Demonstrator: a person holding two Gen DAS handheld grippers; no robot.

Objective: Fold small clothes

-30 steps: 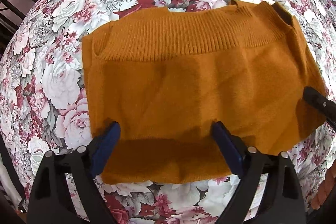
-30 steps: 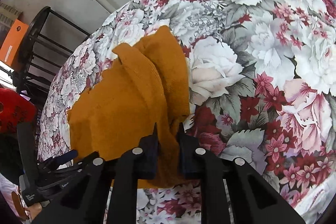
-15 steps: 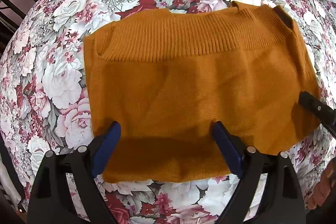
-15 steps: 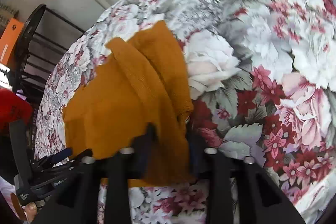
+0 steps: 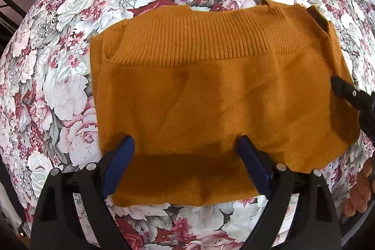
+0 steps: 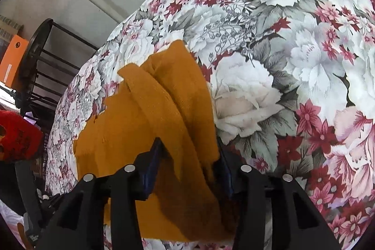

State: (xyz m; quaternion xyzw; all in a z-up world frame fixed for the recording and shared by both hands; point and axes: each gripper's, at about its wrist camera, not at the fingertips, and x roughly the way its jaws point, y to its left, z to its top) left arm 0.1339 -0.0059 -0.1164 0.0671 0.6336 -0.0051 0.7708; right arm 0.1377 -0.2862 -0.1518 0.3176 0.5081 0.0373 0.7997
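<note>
**Letting go of the fold on the mustard sweater**

Left wrist view: your left hand-held gripper point(image 5: 185, 151) stands spread wide above the near part of the mustard knitted sweater point(image 5: 211, 95), its blue pads point(image 5: 118, 164) apart with nothing pinched between them. The sweater lies flat on the floral cloth point(image 5: 58, 76) covering the desk, its ribbed band along the far side. At the right edge the tip of your right hand-held gripper point(image 5: 344, 90) reaches onto the sweater's side. Keep the left one where it is, or lower it to pin the near layers, so the fabric does not slide as the other lets go.

Right wrist view: your right hand-held gripper point(image 6: 187, 168) is opening, with the folded edge of the sweater point(image 6: 164, 114) bunched between its jaws. The pads look to be coming off the knit, so I judge the fabric released rather than gripped. Let the jaws part fully before you draw back, and pull away along the fingers, not sideways, or the pad may catch the knit and drag the fold open. That edge looks ridged; smoothing it would likely tidy the fold.
</note>
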